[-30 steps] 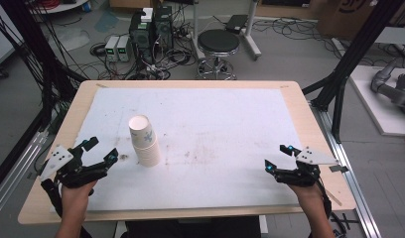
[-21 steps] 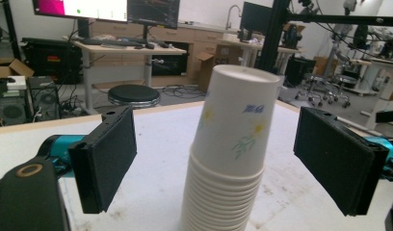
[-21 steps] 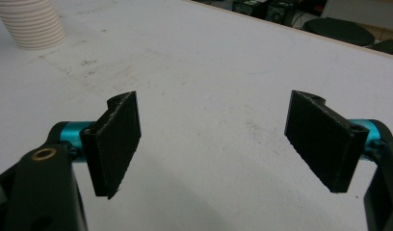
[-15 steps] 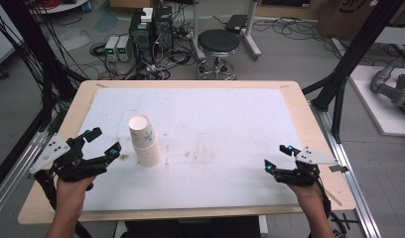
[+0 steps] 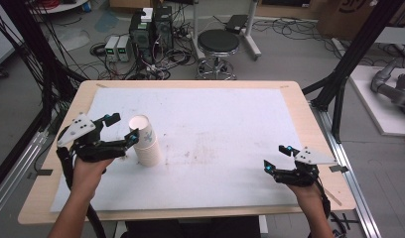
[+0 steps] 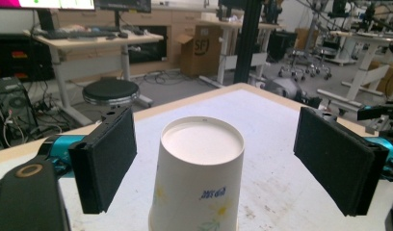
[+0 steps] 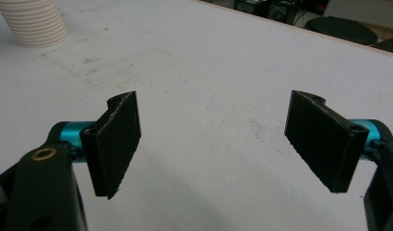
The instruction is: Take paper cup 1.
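Note:
A stack of upside-down white paper cups (image 5: 145,141) stands on the left part of the white mat (image 5: 215,129). The top cup (image 6: 199,178) has a small flower print and blue lettering. My left gripper (image 5: 122,129) is open, raised to the level of the stack's top, with its jaws reaching to either side of the top cup without touching it. My left gripper (image 6: 218,166) frames the cup's flat base between wide pads. My right gripper (image 5: 276,157) is open near the table's front right, low over the bare mat. In the right gripper view the ribbed cup stack (image 7: 33,21) stands far off.
The mat covers a wooden table (image 5: 309,119) with exposed edges. A black stool (image 5: 218,47), computer boxes (image 5: 151,27) and cables crowd the floor behind. Black frame posts (image 5: 347,64) flank the table's right side.
My left gripper has lifted off the table's front left and moved right and forward up to the cup stack, its jaws now on either side of the top cup. The right gripper has stayed put.

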The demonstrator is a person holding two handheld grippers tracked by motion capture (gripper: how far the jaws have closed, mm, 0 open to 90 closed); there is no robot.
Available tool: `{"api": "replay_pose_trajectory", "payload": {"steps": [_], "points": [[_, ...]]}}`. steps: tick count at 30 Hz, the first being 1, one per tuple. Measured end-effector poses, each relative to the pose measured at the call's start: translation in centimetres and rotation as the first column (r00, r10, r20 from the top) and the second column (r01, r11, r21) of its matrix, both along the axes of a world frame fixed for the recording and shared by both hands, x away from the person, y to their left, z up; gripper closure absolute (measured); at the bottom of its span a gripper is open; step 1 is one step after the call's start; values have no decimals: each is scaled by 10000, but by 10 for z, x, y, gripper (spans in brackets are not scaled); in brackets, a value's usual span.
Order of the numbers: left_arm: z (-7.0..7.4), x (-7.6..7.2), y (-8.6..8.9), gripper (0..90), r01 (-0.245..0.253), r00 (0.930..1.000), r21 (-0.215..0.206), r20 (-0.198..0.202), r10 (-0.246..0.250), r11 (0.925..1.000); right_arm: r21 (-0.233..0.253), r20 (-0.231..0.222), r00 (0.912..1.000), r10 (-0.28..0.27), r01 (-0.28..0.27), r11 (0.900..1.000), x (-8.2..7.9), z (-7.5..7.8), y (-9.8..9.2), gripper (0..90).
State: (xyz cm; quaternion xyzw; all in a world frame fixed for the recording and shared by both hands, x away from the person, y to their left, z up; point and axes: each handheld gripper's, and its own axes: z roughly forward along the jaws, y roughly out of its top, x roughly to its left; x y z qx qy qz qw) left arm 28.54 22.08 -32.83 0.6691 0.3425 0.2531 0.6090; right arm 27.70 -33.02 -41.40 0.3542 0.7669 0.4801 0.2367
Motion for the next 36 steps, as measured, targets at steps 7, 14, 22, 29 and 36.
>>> {"api": "replay_pose_trajectory", "payload": {"steps": [7, 14, 22, 29, 36], "points": [[-9, 19, -16, 150, -4, 9995, 474, -325, 20, 9989, 18, 55, 10000, -5, 5, 10000, 0, 0, -2, 209], [-18, 28, -25, 155, -199, 9981, 899, -559, 250, 9958, 40, -1, 10000, -45, 45, 10000, -1, 0, -3, 209], [-24, 30, -25, 250, -134, 9978, 936, -635, 194, 9955, 32, 8, 10000, -46, 46, 10000, -1, 0, -3, 209], [-24, 30, -24, 330, -73, 9986, 897, -514, 120, 9959, 37, 1, 10000, -53, 53, 10000, -1, 0, -3, 209], [-21, 30, -22, 336, -50, 9992, 745, -398, 80, 9972, 40, -3, 10000, -61, 61, 10000, -1, 0, -3, 209]]}}
